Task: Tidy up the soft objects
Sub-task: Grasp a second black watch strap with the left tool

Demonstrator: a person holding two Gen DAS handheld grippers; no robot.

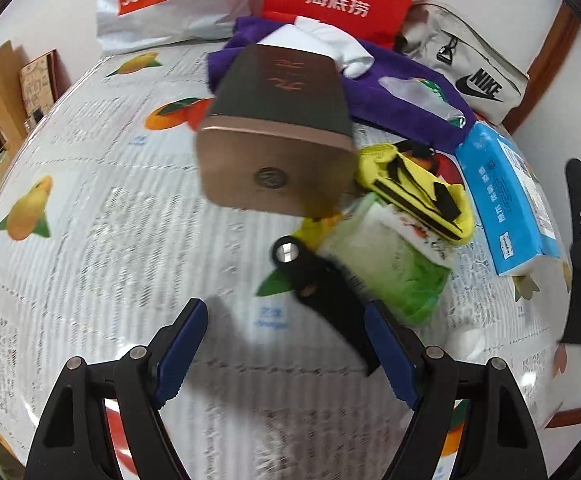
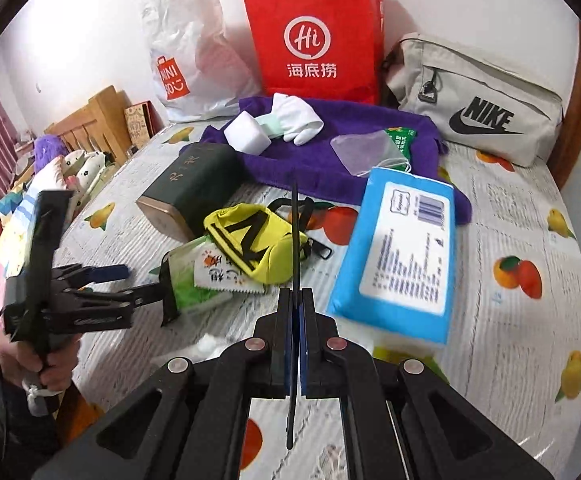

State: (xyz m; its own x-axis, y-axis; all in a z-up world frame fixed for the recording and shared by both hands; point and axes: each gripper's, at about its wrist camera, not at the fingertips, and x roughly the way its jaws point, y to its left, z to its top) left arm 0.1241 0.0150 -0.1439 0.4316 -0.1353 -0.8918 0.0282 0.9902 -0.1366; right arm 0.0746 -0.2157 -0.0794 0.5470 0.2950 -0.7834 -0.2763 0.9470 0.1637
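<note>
Right gripper [image 2: 295, 300] is clamped on a thin black strap [image 2: 296, 240], limp and light. Left gripper [image 1: 286, 344] is spread wide, empty, near the green packet [image 1: 390, 272] at mid-table: crinkly, light, best pinched at its near edge. One yellow pouch [image 2: 258, 240], one blue tissue pack [image 2: 402, 248], one purple towel [image 2: 330, 152] beyond.
</note>
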